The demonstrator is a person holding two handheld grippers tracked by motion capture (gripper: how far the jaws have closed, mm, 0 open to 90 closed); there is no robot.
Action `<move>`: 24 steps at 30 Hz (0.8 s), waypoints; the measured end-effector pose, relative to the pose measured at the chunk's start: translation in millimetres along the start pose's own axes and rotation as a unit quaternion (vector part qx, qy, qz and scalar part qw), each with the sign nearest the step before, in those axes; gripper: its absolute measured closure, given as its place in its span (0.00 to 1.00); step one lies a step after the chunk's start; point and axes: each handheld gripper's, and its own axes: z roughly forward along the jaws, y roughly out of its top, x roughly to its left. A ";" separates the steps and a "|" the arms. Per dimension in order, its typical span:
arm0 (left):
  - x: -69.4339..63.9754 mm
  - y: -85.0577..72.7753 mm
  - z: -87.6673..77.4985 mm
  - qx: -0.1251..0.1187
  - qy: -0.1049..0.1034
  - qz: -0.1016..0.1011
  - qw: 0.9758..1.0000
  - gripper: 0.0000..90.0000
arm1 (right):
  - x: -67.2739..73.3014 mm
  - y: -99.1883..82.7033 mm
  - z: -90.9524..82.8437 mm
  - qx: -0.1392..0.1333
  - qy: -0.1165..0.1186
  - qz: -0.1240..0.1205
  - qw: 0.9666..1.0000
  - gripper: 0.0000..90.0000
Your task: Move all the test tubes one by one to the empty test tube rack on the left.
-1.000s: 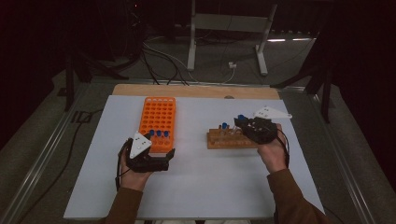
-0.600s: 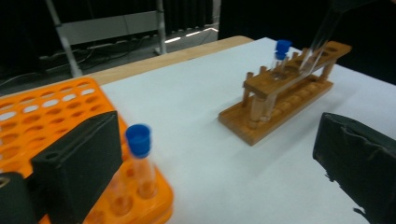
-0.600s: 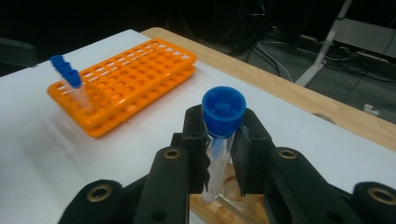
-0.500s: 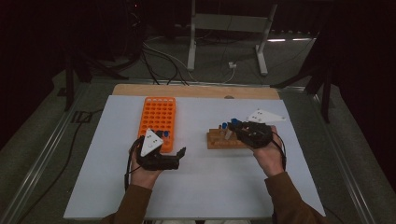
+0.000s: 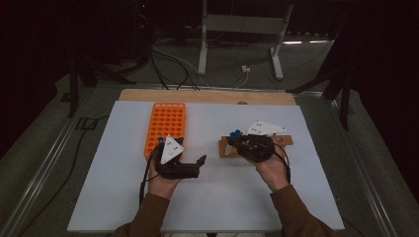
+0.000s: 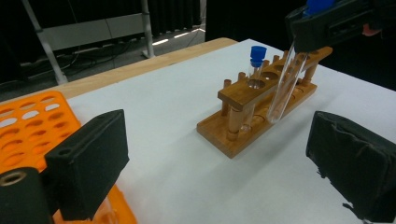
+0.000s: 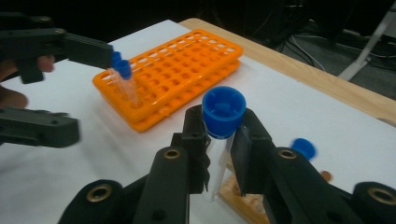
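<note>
A blue-capped test tube [image 7: 218, 140] is being held clamped in the right tongs [image 7: 219, 149] just above the wooden rack [image 6: 261, 107]; it is probably being lowered, best kept vertical over a hole. The left tongs [image 6: 219, 158], empty, have just been closing slightly, jaws apart, beside the orange rack [image 5: 165, 126] on the tabletop [image 5: 207, 197].

Plastic rack [image 5: 165, 127] lies left of wooden rack [image 5: 232, 149] on table [image 5: 212, 197].

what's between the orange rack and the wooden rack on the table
Bare white table: in the high view nothing stands between the orange rack and the wooden rack; the open left gripper hovers nearer the person.
</note>
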 end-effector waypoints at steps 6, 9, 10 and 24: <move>-6.6 -0.8 6.5 0.002 0.006 0.012 1.000 0.16 | 11.9 0.6 10.3 0.005 0.020 0.000 1.000 0.85; -10.7 -0.9 10.3 0.005 0.003 0.018 1.000 0.18 | 17.1 1.1 14.3 0.007 0.029 0.001 1.000 0.85; -11.9 -1.0 11.7 0.007 0.001 0.020 1.000 0.18 | 18.7 1.3 15.5 0.006 0.031 0.001 0.999 0.85; -25.1 -2.9 23.1 -0.004 -0.018 0.029 0.999 0.60 | 30.6 4.4 22.1 0.001 0.060 0.006 0.998 0.85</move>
